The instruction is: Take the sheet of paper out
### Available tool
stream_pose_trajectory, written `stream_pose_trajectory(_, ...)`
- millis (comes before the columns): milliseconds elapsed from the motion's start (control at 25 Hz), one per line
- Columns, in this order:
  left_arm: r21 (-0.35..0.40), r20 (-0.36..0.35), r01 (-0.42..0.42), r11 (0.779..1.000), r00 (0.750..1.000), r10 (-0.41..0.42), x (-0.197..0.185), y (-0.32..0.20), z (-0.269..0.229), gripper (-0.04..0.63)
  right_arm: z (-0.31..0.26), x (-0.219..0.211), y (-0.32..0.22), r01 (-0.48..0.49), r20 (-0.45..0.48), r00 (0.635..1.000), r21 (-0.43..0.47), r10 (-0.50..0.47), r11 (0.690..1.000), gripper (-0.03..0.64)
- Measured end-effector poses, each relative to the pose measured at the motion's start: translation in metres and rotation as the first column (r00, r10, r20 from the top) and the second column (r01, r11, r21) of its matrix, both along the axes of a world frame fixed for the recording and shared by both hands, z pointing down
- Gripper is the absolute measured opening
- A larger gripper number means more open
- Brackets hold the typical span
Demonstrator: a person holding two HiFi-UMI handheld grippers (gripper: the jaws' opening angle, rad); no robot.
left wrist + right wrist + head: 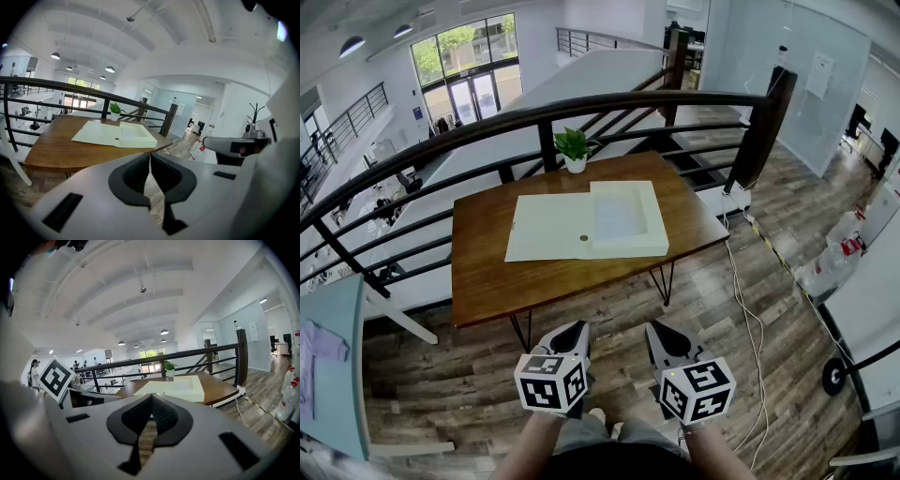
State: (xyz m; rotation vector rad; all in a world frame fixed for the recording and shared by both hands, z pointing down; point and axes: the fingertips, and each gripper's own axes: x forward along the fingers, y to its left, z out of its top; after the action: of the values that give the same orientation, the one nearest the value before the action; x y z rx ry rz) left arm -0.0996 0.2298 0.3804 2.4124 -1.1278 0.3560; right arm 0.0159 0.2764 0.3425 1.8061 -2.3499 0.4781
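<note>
A flat cream box [546, 230] lies open on the wooden table [487, 272], its lid flap spread to the left and its shallow tray [623, 246] to the right. A pale sheet [617, 216] seems to line the tray. The box also shows in the left gripper view [117, 134] and the right gripper view [176, 386]. My left gripper [577, 330] [149, 157] and right gripper [660, 330] [151, 399] are held close to the person's body, well short of the table. Both are shut with nothing in them.
A small potted plant [574, 148] stands at the table's far edge, in front of a dark railing [581, 108]. A cable [750, 309] runs over the wooden floor to the right. A teal surface [328, 356] sits at the near left.
</note>
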Motion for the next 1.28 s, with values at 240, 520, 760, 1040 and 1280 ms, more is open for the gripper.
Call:
stream_pose_trajectory(240, 0.006, 0.000, -0.013, 1.000, 1.000, 0.013, 0.003, -0.007, -0.003, 0.026, -0.002, -0.002, -0.007, -0.010, -0.014, 1.000, 0.005, 0.010, 1.000, 0.026)
stream_pose_trajectory(520, 0.028, 0.022, -0.066, 0.997, 0.998, 0.065, 0.004, -0.021, -0.006, 0.026, -0.002, -0.004, -0.019, -0.039, 0.019, 0.999, 0.017, 0.039, 0.999, 0.026)
stream_pose_trajectory(760, 0.026, 0.032, -0.122, 0.992, 0.992, 0.121, 0.002, -0.035, -0.001, 0.026, 0.004, -0.011, -0.036, -0.054, 0.014, 0.998, -0.001, 0.054, 0.999, 0.028)
stream_pose_trajectory(1040, 0.008, 0.039, -0.146, 0.989, 0.989, 0.145, -0.009, -0.054, 0.006, 0.026, 0.016, -0.029, -0.053, -0.046, 0.038, 0.998, -0.041, 0.048, 0.998, 0.028)
stream_pose_trajectory(1280, -0.007, 0.044, -0.174, 0.985, 0.984, 0.174, -0.005, -0.066, 0.011, 0.026, 0.027, -0.031, -0.063, -0.060, 0.038, 0.997, -0.065, 0.063, 0.996, 0.028)
